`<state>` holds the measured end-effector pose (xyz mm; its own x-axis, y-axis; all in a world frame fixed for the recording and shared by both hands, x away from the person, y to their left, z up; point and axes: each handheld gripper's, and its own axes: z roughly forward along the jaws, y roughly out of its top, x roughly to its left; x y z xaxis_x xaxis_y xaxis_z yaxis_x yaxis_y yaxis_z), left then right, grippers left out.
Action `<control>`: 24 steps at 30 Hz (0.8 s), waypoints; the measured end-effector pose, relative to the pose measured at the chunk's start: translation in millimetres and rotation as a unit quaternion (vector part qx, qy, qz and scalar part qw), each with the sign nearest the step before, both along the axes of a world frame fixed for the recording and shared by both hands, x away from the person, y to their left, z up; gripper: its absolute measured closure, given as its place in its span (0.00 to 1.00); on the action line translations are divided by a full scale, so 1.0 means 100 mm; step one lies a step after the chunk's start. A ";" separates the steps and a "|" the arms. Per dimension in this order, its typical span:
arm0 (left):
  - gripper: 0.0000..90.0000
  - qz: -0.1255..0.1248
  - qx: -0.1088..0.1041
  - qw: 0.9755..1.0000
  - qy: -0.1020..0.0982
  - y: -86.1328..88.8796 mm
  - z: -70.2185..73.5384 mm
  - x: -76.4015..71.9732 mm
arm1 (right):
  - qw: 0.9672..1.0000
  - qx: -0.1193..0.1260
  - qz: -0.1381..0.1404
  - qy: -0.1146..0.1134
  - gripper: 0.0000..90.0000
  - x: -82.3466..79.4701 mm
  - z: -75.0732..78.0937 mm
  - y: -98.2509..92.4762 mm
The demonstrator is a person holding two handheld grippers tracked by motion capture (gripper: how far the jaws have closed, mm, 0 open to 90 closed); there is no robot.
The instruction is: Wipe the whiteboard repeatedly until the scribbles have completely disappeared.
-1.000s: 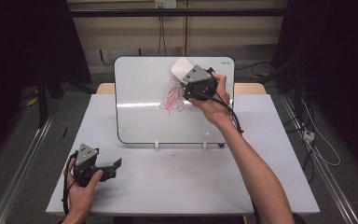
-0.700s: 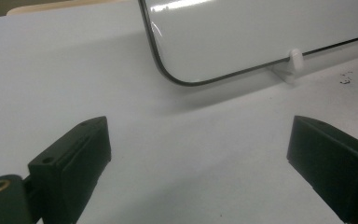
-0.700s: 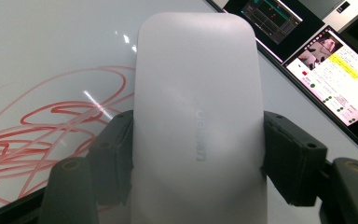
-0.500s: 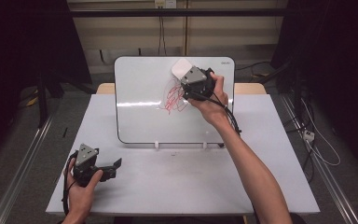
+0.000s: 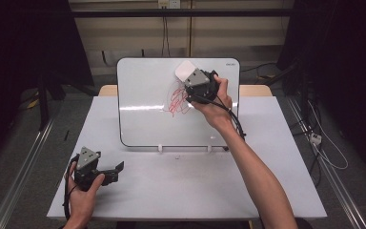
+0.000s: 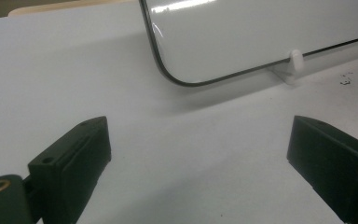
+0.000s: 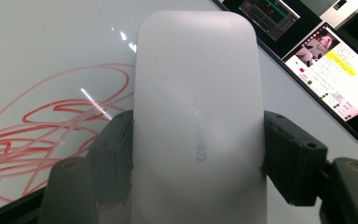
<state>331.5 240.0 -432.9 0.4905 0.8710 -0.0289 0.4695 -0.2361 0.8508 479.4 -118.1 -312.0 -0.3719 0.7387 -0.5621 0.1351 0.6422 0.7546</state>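
Note:
A whiteboard stands propped on the white table, with a red scribble near its upper right. My right gripper is shut on a white eraser, held against the board just above the scribble. In the right gripper view the eraser sits clamped between both jaws, the scribble to its left. My left gripper rests at the table's front left, open, with nothing between its jaws. The left gripper view has the board's lower corner ahead.
Small white clips hold the board's bottom edge. A cable trails from the right gripper along the forearm. Loose cables lie on the floor at the right. A metal rail runs along the left side.

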 end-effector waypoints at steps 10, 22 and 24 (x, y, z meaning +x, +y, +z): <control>0.07 0.000 0.001 1.000 0.000 0.00 0.00 0.00 | 1.000 -0.003 0.005 0.004 0.35 -0.03 -0.05 0.05; 0.07 -0.001 0.003 1.000 0.000 0.00 0.00 0.00 | 1.000 -0.017 0.023 0.009 0.35 -0.11 -0.17 0.16; 0.07 0.000 0.003 1.000 -0.001 0.00 0.00 0.00 | 0.999 -0.019 0.026 0.010 0.35 -0.13 -0.19 0.18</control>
